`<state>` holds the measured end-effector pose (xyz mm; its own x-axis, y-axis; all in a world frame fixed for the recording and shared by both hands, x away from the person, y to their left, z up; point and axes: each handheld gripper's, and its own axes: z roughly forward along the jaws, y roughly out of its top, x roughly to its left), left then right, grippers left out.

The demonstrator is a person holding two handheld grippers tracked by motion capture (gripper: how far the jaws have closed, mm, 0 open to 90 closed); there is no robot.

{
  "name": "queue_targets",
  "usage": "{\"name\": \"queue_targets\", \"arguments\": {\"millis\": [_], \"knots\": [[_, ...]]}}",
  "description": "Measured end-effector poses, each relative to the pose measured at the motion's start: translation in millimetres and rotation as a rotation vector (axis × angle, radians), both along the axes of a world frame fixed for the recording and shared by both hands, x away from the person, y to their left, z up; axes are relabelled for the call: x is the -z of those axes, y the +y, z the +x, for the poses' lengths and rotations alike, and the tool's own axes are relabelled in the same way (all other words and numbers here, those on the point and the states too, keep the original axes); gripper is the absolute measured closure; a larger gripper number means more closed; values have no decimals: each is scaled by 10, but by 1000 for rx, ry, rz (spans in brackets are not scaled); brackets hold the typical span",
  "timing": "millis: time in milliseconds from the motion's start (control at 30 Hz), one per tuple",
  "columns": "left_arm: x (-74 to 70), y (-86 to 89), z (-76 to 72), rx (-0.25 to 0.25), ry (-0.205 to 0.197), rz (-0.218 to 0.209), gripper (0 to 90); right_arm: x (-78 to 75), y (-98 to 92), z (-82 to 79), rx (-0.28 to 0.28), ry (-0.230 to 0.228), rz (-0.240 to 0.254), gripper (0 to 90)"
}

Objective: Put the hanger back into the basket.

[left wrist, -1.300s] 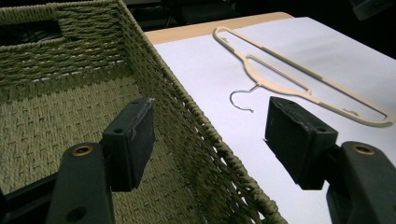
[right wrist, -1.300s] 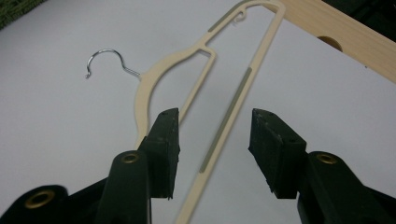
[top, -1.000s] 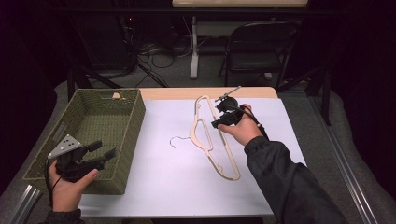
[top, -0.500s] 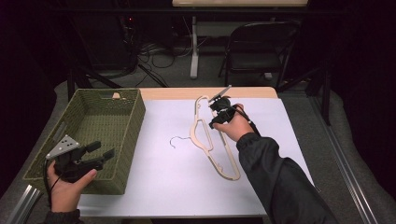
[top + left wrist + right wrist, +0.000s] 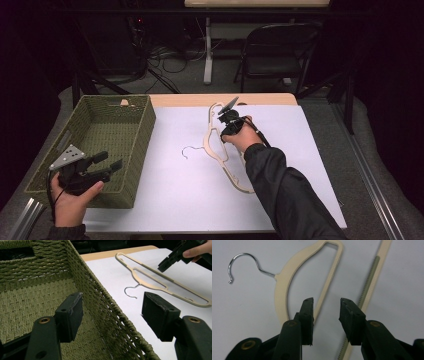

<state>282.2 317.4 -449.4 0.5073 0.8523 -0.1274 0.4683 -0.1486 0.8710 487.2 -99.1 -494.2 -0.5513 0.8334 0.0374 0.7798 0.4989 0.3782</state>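
Lying flat on the white tabletop (image 5: pixel 165 200), long axis running near to far, cream hanger (image 5: pixel 216 150) sits directly beneath the right gripper (image 5: pixel 327 312), fingers just narrowing, straddling its inner bar, nothing gripped; left gripper (image 5: pixel 112 312) open by basket (image 5: pixel 140 135).

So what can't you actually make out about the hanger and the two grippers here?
- Hanger, high view: the right gripper and hand cover part of its frame.
- Hanger, right gripper view: lower end cut off by the edge; jaw contact unclear.
- Basket, left gripper view: the left gripper hides part of the floor.
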Motion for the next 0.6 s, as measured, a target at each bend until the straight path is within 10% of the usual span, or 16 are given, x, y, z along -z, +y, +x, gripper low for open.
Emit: {"name": "queue_targets", "arguments": {"millis": [267,300,333,400,600], "knots": [[5,21,0,-1,4,2,335,102,112,20,-13,81,-52,646],[6,22,1,-2,4,1,335,260,150,-2,39,-31,98,648],[8,23,2,-2,5,2,335,260,150,-2,39,-31,98,648],[14,21,6,-2,5,1,335,167,144,29,-6,101,-53,648],[22,15,12,-1,8,-1,335,275,163,41,1,79,-22,660]]}}
